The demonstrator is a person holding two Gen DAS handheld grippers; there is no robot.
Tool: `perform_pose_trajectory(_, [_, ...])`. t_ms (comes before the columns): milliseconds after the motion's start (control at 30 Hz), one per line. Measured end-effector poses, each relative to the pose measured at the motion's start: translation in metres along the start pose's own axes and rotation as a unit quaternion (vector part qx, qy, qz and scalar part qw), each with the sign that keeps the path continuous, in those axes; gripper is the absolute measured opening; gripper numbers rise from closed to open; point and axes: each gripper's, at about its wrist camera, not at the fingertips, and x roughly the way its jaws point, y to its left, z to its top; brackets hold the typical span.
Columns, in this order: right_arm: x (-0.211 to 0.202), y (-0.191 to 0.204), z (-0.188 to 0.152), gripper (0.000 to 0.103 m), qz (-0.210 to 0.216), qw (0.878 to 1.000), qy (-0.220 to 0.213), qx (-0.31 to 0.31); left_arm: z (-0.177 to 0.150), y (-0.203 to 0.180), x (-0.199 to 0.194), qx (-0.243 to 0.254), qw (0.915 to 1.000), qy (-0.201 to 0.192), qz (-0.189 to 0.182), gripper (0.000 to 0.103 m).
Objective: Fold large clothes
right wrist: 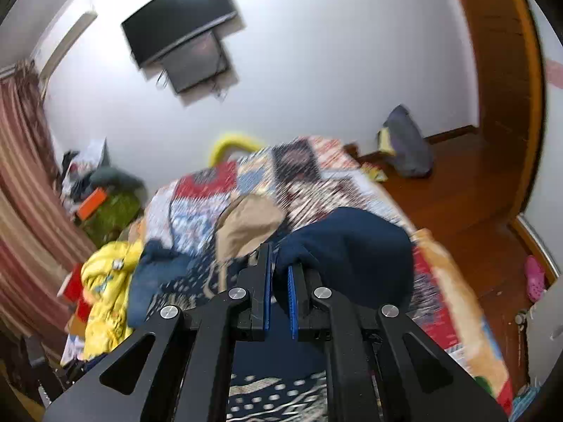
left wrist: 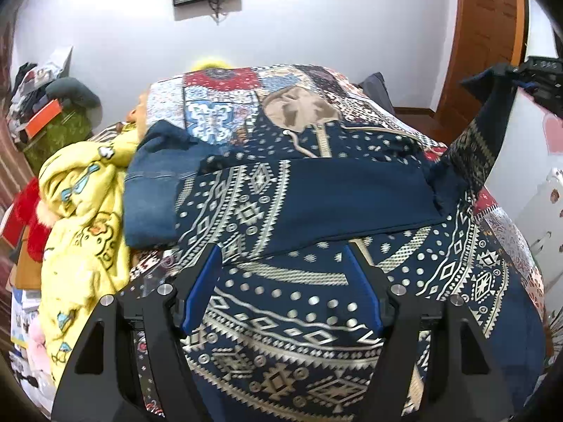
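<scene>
Navy patterned hoodie spread across the bed | right gripper clamped on its sleeve, lifted off right edge | left gripper fingers apart, hovering | risk: cuff slips, fold skews

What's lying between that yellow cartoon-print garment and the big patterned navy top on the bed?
Folded blue denim jeans sit between the yellow cartoon-print garment and the navy patterned hooded top, their edge tucked under the top; clearest in the left wrist view.

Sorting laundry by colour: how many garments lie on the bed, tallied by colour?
Navy patterned hoodie: 1
Blue jeans: 1
Yellow cartoon-print garment: 1
Total: 3
The right gripper holds the hoodie's sleeve cuff.
</scene>
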Motion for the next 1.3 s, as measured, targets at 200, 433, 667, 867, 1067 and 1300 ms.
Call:
perform_pose_trajectory(200, [0.066, 0.039, -0.04, 0.007, 0.02, 0.996, 0.09, -0.016, -0.017, 0.027, -0.006, -0.017, 0.9998, 0.005, 0.012, 0.07])
perform_pose_trajectory(433, [0.123, 0.057, -0.099, 0.007, 0.008, 0.979, 0.198, -0.046, -0.032, 0.048, -0.001, -0.034, 0.9989, 0.023, 0.022, 0.07])
perform_pose_trajectory(667, [0.132, 0.053, -0.13, 0.007, 0.012, 0.957, 0.286, -0.054, -0.032, 0.043, 0.003, -0.032, 0.9987, 0.034, 0.019, 0.07])
perform_pose_trajectory(867, [0.106, 0.038, -0.128, 0.029, 0.029, 0.943, 0.327, -0.047, -0.011, 0.015, 0.002, -0.01, 0.9996, 0.028, 0.003, 0.07])
perform_pose_trajectory(1067, [0.05, 0.007, -0.109, 0.046, 0.007, 0.963, 0.263, -0.064, 0.028, -0.043, -0.001, 0.035, 0.9987, 0.01, -0.036, 0.07])
perform_pose_trajectory(1300, [0.0, -0.051, -0.086, 0.048, -0.089, 0.974, 0.188, -0.092, 0.071, -0.13, 0.012, 0.106, 0.99, 0.003, -0.093, 0.075])
